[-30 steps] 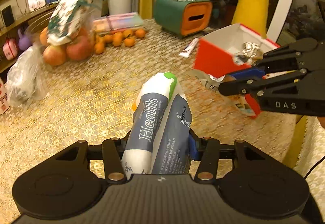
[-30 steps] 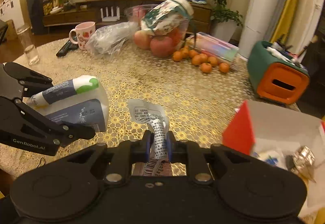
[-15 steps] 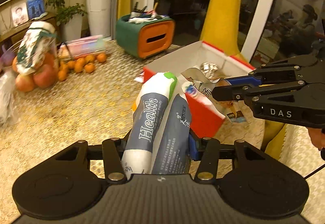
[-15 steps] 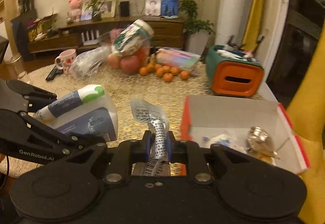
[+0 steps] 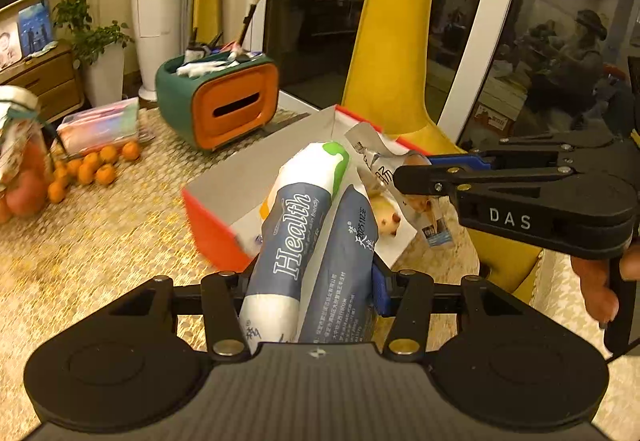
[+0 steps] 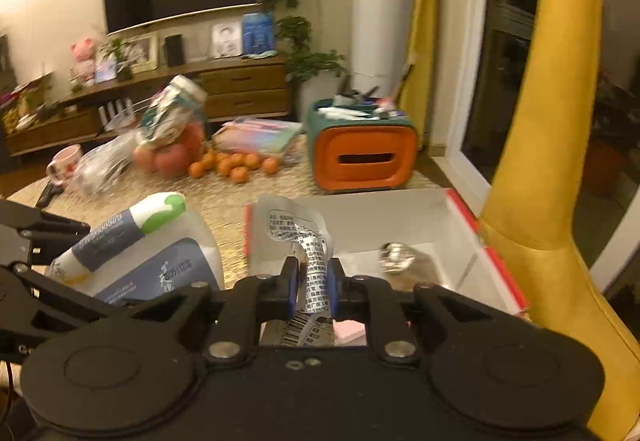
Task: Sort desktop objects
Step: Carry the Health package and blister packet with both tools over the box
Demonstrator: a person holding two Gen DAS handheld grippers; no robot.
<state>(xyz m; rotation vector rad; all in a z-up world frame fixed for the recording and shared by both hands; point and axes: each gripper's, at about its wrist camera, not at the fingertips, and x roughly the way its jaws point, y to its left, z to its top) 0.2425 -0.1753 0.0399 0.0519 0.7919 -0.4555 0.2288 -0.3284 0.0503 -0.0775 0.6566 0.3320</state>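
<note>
Left gripper (image 5: 310,281): clenched on my soft blue-and-white pack (image 5: 304,241), the one printed "Health"; its pads press the lower part and the green-tipped top juts out ahead.
Right gripper (image 6: 311,281): pinched tight on a crumpled silver wrapper (image 6: 298,233), which stands up between my blue pads (image 6: 290,281) with its barcode end hanging below.
Pack position: held in the air, its tip over the near corner of the red box (image 5: 212,233).
Wrapper position: over the box's near edge, judged from the right wrist view; in the left wrist view it hangs just beside the pack.
Box: open, white inside, red outside, on the patterned tablecloth (image 5: 80,241); a ball of foil (image 6: 396,255) already lies in it.
Beyond the box: a green-and-orange tissue holder (image 5: 224,101), small oranges (image 5: 92,169), apples in a bag, a mug (image 6: 64,165) at the far left, a yellow chair (image 6: 540,161) against the box's far side.
Step, as I judge it: carrying both items to the box for dropping.
Risk one: both hands crowd one opening; my grippers could knock together, or the wrapper could snag on the pack.
Risk two: letting go early would drop the bulky pack on the rim, where it may tip onto the cloth or shove the light box.
Risk three: the thin wrapper may cling to a pad rather than fall.
</note>
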